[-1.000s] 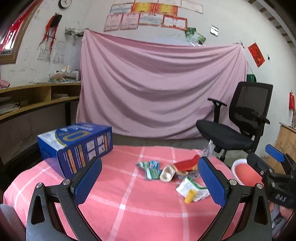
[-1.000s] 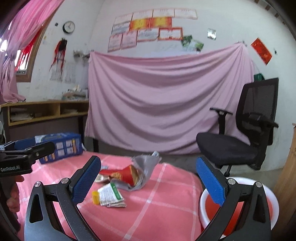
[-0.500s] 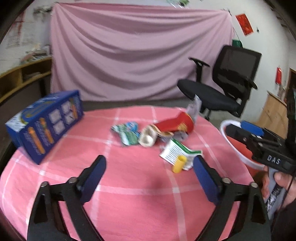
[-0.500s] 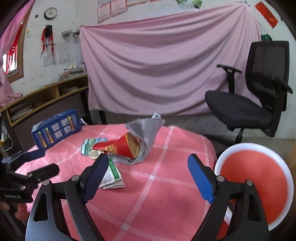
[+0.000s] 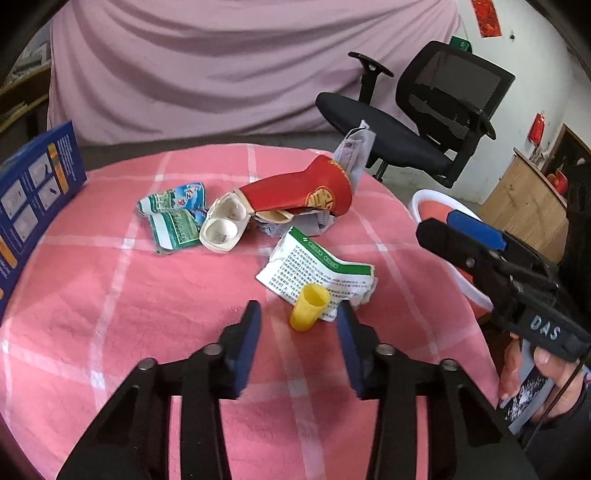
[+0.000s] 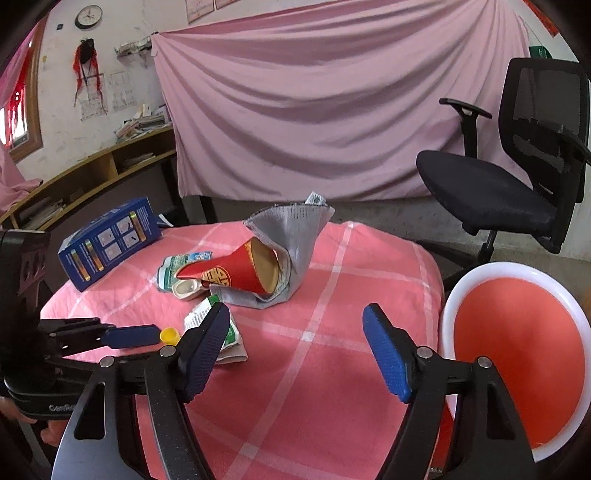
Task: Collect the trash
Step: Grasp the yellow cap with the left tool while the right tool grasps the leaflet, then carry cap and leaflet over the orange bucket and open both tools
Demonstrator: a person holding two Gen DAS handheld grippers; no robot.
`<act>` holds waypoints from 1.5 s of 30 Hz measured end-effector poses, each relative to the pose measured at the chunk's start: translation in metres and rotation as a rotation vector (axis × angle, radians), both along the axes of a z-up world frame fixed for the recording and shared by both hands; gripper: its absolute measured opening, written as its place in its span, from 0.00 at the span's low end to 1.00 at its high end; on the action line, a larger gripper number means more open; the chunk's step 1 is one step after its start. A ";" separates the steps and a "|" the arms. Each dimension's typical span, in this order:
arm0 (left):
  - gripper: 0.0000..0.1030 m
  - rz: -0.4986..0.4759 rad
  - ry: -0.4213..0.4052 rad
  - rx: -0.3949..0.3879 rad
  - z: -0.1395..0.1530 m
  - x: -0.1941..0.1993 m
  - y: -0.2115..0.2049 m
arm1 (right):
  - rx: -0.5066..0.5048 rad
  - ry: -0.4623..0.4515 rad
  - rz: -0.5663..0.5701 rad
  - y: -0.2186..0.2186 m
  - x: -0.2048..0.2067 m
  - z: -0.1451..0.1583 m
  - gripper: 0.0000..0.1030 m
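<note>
On pink table (image 5: 147, 314), yellow cap (image 5: 308, 308) lies just ahead of L gripper (image 5: 297, 325), jaws narrowing, not touching. R gripper (image 6: 295, 332) wide-ish, closing, empty, over bare cloth nr edge; basin (image 6: 517, 343) beside.

Looks to me like a lived-in room at someone's home: a pink sheet (image 6: 332, 103) hung across the wall, a wall clock (image 6: 88, 16), red paper decorations (image 6: 85, 62), wooden shelves (image 6: 92, 173) stuffed with papers, and an office chair (image 6: 517, 162) beside the checked tablecloth (image 6: 332, 295).
</note>
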State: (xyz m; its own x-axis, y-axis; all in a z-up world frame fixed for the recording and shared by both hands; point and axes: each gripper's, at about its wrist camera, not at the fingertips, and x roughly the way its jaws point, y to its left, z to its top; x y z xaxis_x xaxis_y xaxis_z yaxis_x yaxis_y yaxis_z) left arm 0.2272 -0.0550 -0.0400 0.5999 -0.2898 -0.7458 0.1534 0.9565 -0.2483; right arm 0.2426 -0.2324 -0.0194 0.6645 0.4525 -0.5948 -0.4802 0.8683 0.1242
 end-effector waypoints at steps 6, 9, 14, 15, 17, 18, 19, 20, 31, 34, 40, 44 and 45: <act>0.11 0.031 0.027 -0.054 0.002 -0.001 0.016 | -0.034 0.030 0.042 0.010 0.002 -0.005 0.72; 0.11 0.049 0.018 -0.048 0.005 -0.007 0.025 | -0.054 0.046 0.067 0.017 0.003 -0.008 0.72; 0.11 0.103 -0.006 -0.010 0.010 -0.021 0.045 | -0.087 0.076 0.133 0.029 0.004 -0.013 0.72; 0.11 0.115 -0.015 0.010 0.011 -0.024 0.049 | -0.097 0.081 0.148 0.032 0.004 -0.014 0.72; 0.11 0.134 -0.029 0.046 0.012 -0.030 0.056 | -0.125 0.094 0.191 0.041 0.003 -0.018 0.72; 0.11 0.144 -0.035 0.061 0.012 -0.033 0.061 | -0.137 0.100 0.207 0.045 0.003 -0.020 0.72; 0.11 0.150 -0.041 0.067 0.012 -0.036 0.064 | -0.158 0.106 0.225 0.051 0.003 -0.022 0.72; 0.11 0.156 -0.044 0.070 0.011 -0.037 0.065 | -0.173 0.110 0.237 0.056 0.004 -0.024 0.72; 0.11 0.175 -0.051 0.050 0.006 -0.038 0.071 | -0.287 0.132 0.332 0.089 0.003 -0.039 0.53; 0.11 0.176 -0.052 0.050 0.008 -0.040 0.070 | -0.286 0.140 0.338 0.089 0.002 -0.040 0.48; 0.11 0.180 -0.071 0.066 0.010 -0.046 0.067 | -0.293 0.117 0.335 0.087 -0.004 -0.037 0.47; 0.11 0.176 -0.114 0.083 0.014 -0.053 0.061 | -0.273 0.072 0.337 0.084 -0.013 -0.030 0.47; 0.11 0.177 -0.133 0.095 0.016 -0.056 0.058 | -0.264 0.054 0.333 0.082 -0.015 -0.028 0.47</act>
